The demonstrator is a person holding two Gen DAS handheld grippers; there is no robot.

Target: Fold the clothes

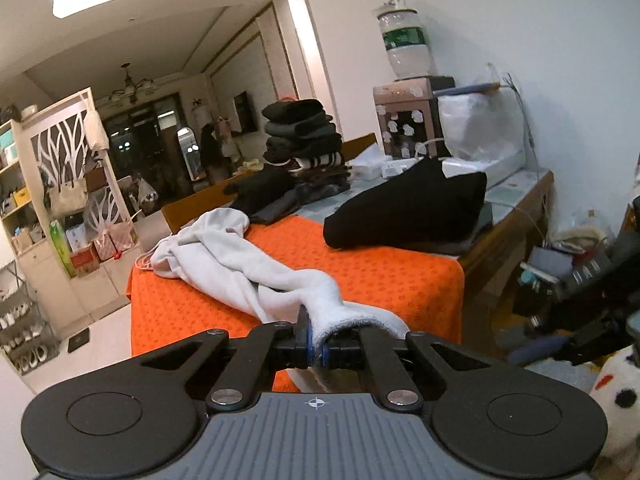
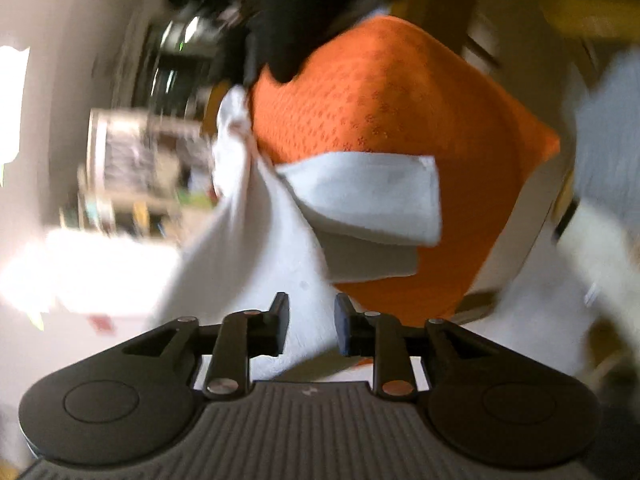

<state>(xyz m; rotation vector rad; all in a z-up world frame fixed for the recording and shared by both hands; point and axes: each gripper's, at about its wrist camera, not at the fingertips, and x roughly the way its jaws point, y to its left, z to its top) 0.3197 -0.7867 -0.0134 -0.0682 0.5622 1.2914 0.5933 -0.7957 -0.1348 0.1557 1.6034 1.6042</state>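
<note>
Your left gripper [image 1: 316,346] is clamped on a bunched end of the white garment [image 1: 224,256], which trails away from you across the orange cloth [image 1: 380,276] covering the tabletop [image 1: 516,196]. A folded black garment [image 1: 404,212] lies further back on that cloth, well apart from the white one, with a stack of dark folded clothes [image 1: 304,140] behind. Your right gripper [image 2: 311,326] has its jaws apart, white fabric [image 2: 280,240] lying between them; that view is blurred.
</note>
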